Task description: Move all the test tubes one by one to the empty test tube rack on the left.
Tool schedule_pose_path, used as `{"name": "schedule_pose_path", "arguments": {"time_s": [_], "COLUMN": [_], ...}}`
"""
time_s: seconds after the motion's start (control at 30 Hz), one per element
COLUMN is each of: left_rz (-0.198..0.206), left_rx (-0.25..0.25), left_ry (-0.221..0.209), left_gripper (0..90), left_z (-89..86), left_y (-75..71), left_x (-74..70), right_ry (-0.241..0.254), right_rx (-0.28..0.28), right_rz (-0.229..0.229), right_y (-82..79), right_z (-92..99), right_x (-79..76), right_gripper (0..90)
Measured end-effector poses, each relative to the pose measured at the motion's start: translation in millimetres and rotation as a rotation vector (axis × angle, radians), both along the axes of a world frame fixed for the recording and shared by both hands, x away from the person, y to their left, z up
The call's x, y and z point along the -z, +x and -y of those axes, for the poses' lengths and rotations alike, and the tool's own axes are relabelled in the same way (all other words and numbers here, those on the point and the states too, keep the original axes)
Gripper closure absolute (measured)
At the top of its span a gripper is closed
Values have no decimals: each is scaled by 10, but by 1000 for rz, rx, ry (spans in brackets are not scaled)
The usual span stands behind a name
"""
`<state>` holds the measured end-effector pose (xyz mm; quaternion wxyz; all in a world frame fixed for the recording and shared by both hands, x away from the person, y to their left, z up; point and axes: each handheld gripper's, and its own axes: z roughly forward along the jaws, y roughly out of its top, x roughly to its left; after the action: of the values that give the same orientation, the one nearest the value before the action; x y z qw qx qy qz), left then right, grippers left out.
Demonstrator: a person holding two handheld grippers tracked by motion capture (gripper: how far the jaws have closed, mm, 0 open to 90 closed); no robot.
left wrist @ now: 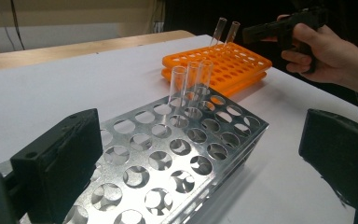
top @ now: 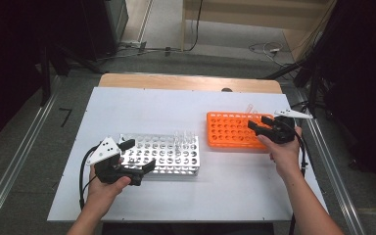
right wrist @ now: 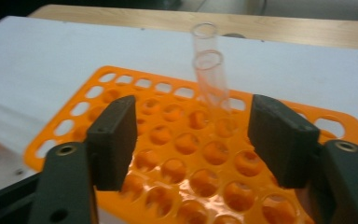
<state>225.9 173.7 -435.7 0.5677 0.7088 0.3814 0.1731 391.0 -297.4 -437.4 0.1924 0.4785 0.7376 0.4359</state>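
Left tongs (top: pixel 139 155) straddle the metal rack (top: pixel 176 152), agape (steadying it); right tongs (right wrist: pixel 193 140), half-open and empty, approach the orange rack's (right wrist: pixel 121 93) tubes (right wrist: pixel 212 79).

Left forearm enters at 7 o'clock of high view. Left hand (top: pixel 105 188) wraps body of left gripper (top: pixel 138 155), jaws level, pointing toward 2 o'clock, standing wide apart, nothing pressed between pads. Right forearm enters at 5 o'clock. Right hand (top: pixel 285 152) holds right gripper (top: pixel 257 125) pointing toward 10 o'clock, jaws partly apart, gripping nothing.
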Motion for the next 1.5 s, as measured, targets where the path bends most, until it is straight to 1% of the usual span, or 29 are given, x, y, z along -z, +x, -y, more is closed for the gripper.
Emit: {"name": "schedule_pose_path", "arguments": {"time_s": [0.07, 0.2, 0.23, 0.27, 0.33, 0.4, 0.5, 0.67, 0.73, 0.83, 1.03, 1.1, 1.23, 1.33, 1.43, 1.5], "left_rz": [-2, -6, -4, -5, -5, -8, -8, -12, -14, -13, -16, -15, -16, -16, -14, -15], "left_rx": [-2, -2, -2, -2, -1, 0, 3, 2, 2, 3, 0, -1, 0, -1, -2, -2], "left_ry": [1, 1, -1, 0, -4, 0, 1, 1, 1, -1, 2, 2, -1, -2, -4, -1], "left_gripper": [0, 0, 0, 0, 0, 0, 0, 0, 0, 0, 0, 0, 0, 0, 0, 0], "left_z": [-5, -3, -1, 0, 6, 8, 12, 12, 13, 16, 10, 14, 15, 4, 0, 5], "left_y": [2, 5, 6, 5, 6, 6, 4, 11, 14, 12, 17, 16, 10, 6, 5, 3], "left_x": [3, 7, 7, 6, 12, 20, 22, 27, 29, 26, 32, 31, 27, 24, 25, 24], "right_ry": [-37, -91, -102, -105, -110, -110, -108, -114, -134, -146, -126, -129, -113, -103, -103, -106], "right_rx": [12, 14, 22, 31, 38, 57, 66, 64, 56, 59, 91, 98, 111, 107, 98, 96], "right_rz": [-7, -17, -23, -28, -23, -42, -52, -28, -11, 4, 10, 13, 14, 14, 22, 38], "right_y": [68, 163, 185, 212, 244, 272, 297, 286, 272, 254, 231, 228, 232, 234, 227, 213], "right_z": [-19, -87, -103, -118, -127, -137, -143, -161, -178, -189, -166, -163, -152, -124, -110, -108], "right_x": [33, 79, 87, 96, 116, 146, 194, 224, 243, 268, 284, 288, 290, 289, 280, 255], "right_gripper": [398, 469, 487, 500, 530, 541, 561, 603, 612, 633, 714, 732, 741, 742, 742, 742]}}
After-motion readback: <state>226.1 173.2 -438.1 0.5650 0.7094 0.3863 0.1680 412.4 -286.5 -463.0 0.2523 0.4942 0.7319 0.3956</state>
